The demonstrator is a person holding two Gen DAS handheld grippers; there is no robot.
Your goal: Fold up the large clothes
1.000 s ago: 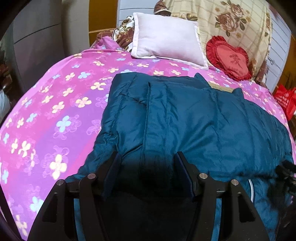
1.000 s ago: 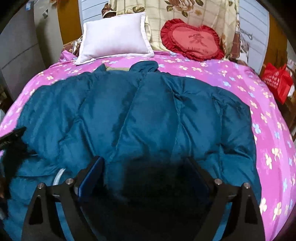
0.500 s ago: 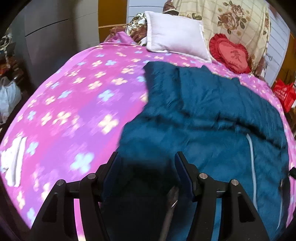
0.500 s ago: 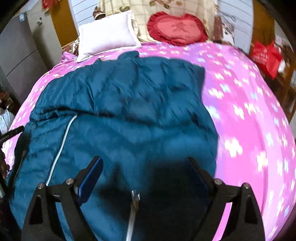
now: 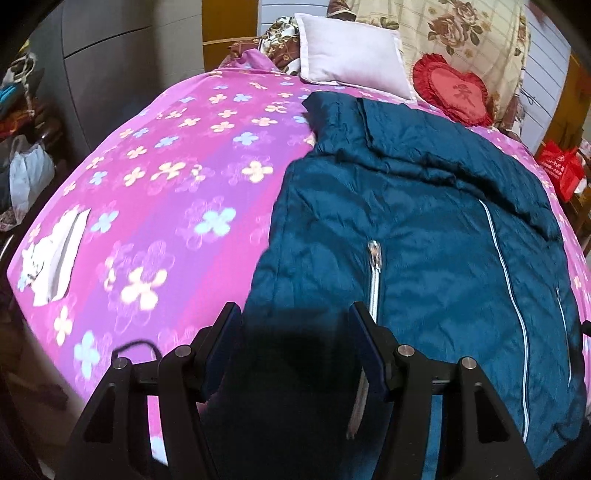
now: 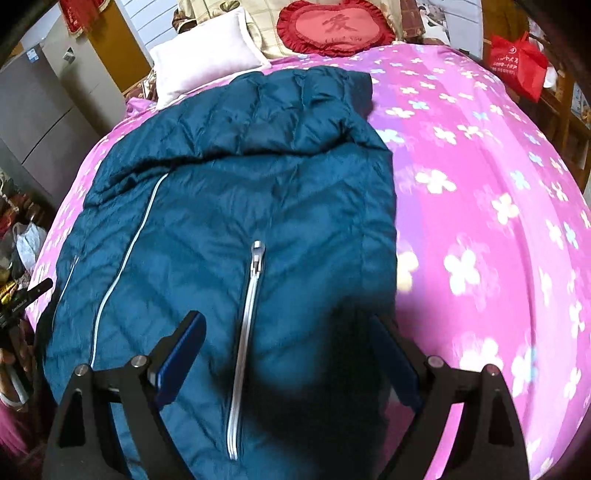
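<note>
Pink flowered bedspread [image 5: 177, 192] was overlaid by the teal quilted down jacket [image 5: 424, 236], lying toward three o'clock. Left gripper [image 5: 295, 354] and right gripper [image 6: 288, 350] were spread wide, nothing held. Both hem corners should be pinched evenly.

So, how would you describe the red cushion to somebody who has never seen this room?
Look at the bed with the pink flowered cover, then at its head end, beyond the blue jacket. The red cushion leans there beside a plain white pillow. It alone is heart-shaped, with a ruffled edge and a character in the middle.
</note>
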